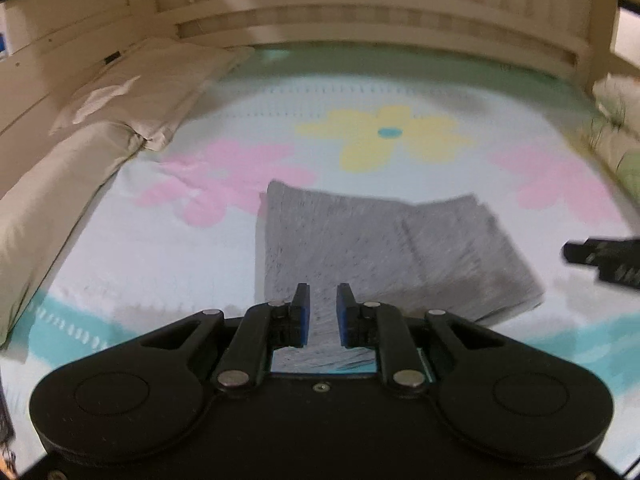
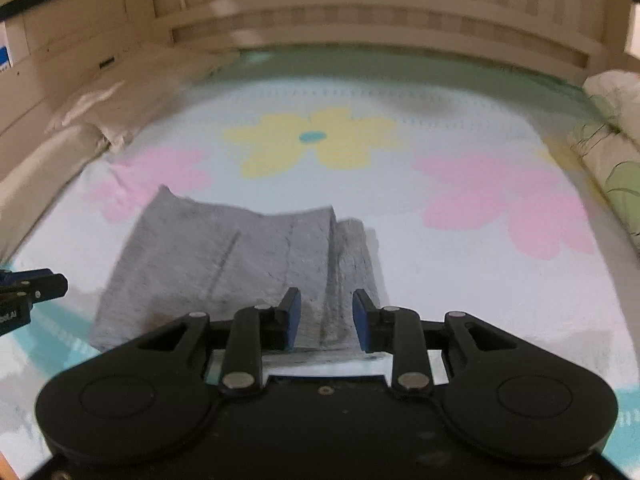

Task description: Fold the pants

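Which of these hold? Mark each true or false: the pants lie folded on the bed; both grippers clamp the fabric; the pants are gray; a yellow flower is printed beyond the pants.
1. The pants lie folded on the bed: true.
2. Both grippers clamp the fabric: false; the left gripper and the right gripper stand open with nothing pinched.
3. The pants are gray: true.
4. A yellow flower is printed beyond the pants: true.

Folded grey pants [image 2: 240,264] on flowered sheet [image 2: 460,272], right gripper [image 2: 326,320] jaws apart above
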A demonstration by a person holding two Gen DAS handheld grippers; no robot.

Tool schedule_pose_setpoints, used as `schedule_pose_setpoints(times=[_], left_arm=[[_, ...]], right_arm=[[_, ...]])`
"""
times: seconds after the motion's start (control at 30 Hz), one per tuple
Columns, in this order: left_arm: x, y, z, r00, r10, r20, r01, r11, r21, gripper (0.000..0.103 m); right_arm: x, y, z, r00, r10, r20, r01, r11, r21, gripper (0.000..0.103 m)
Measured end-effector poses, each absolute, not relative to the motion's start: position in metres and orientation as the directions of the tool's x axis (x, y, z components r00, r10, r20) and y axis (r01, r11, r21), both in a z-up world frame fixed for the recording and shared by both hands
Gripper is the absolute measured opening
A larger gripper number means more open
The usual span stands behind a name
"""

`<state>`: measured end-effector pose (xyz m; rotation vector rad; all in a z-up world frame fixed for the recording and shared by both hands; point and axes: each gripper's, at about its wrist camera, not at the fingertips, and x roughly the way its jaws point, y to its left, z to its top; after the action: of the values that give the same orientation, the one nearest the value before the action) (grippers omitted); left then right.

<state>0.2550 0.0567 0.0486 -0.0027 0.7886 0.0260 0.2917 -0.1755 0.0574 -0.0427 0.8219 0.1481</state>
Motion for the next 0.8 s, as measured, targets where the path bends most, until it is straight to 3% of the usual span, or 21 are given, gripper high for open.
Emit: schedule_pose_setpoints(times=[0.1, 0.17, 0.37, 0.8], left_arm=[[0.240, 0.052, 0.067, 0.726, 0.014, -0.688, -0.039, 0.999, -0.021, 0.026], [0.232, 0.049, 0.074, 0.735, 0.009, -0.678, -0.031, 0.999, -0.020, 0.036], [0.215, 0.041, 0.080, 0.784, 0.029, -0.621, -0.008, 0.999, 0.037, 0.040], [0.229, 0.049, 0.053, 0.701, 0.005, -0.713, -0.048, 0.998, -0.040, 0.042]], right_arm=[[0.275, -0.168, 0.077, 0.673, 0.122, -0.729, -0.168, 0.986, 0.009, 0.034], [0.264, -0.163, 0.090, 0.667, 0.134, -0.733, -0.176, 0.984, 0.019, 0.034], [0.243, -0.146, 0.112, 0.635, 0.174, -0.753, -0.174, 0.981, 0.080, 0.035], [0.231, -0.132, 0.077, 0.650, 0.106, -0.752, -0.150, 0.989, 0.009, 0.035]])
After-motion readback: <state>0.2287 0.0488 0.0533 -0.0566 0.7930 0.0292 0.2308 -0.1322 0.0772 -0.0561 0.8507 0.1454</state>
